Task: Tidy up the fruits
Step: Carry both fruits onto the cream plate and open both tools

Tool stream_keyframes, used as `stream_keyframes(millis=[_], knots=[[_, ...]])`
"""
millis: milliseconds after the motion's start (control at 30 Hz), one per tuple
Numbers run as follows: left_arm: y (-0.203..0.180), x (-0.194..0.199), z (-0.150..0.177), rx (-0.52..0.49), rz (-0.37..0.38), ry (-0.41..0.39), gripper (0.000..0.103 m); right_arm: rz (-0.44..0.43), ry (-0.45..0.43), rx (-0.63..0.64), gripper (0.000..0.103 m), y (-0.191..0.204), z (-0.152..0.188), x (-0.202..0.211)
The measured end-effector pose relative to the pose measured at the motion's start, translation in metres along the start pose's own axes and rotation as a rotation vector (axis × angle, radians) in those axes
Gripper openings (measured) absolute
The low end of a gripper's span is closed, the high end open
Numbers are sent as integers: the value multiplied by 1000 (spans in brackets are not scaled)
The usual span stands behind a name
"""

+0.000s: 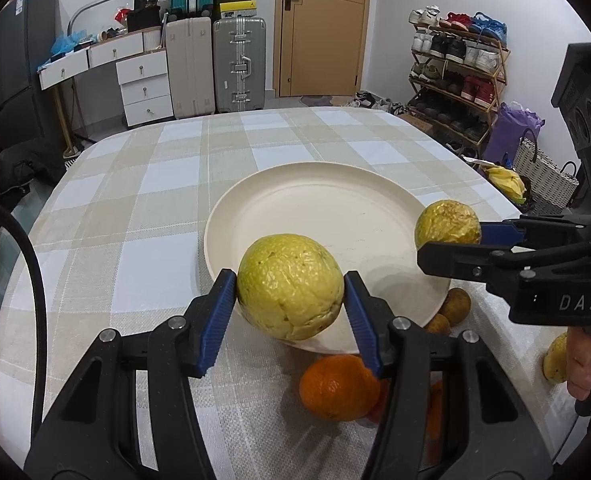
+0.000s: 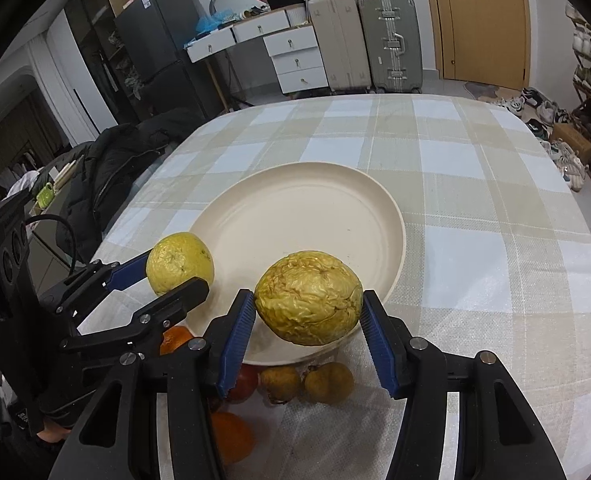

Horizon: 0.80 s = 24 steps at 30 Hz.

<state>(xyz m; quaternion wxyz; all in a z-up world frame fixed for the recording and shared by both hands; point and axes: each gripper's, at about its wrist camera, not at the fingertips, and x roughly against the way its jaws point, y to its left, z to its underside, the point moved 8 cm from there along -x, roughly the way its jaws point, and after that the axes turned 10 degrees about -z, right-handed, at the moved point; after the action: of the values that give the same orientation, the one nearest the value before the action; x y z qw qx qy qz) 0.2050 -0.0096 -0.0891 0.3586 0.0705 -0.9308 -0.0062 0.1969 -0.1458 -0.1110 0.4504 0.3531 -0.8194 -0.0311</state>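
The left gripper (image 1: 290,286) is clamped on a smooth yellow passion fruit (image 1: 290,286), its blue pads (image 1: 219,312) pressed on opposite sides at the fruit's widest girth. The fruit hangs in the air just ahead of the fingers, over the near rim of the cream plate (image 1: 255,200). Its rind looks firm and only lightly dimpled, so it should be light and fairly stiff, though round enough to roll once set down.

Below and just behind this gripper, on the checked desk (image 1: 135,200), lie an orange mandarin (image 1: 335,390) and two small brown fruits (image 1: 453,306) touching the plate's near edge.

The plate itself holds nothing; both carried fruits are above it, not yet in it.

To the right, the right gripper (image 2: 308,304) grips a wrinkled yellow passion fruit (image 2: 308,304) the same way, across its middle, above the plate's near rim. Its skin is deeply creased, so I judge it softer and liable to dent under a hard squeeze; a gentle grip at the widest part suits it.

Beneath this gripper sit two brownish round fruits (image 2: 329,382), a red fruit (image 2: 245,384) and another mandarin (image 2: 231,436).
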Motion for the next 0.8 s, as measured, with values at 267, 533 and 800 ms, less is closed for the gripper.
stream_keyframes(millis=[267,533,800], knots=[[0,-12,1,-7,-11,31,52,10,43,-19,55,-6,-3,-17],[-5,-14,3,-37,-22,40,53,3,70,-27,55,-7,-3,-24],[-2,3,-3,-37,-22,-8,57,15,22,-4,67,-4,-7,-3]])
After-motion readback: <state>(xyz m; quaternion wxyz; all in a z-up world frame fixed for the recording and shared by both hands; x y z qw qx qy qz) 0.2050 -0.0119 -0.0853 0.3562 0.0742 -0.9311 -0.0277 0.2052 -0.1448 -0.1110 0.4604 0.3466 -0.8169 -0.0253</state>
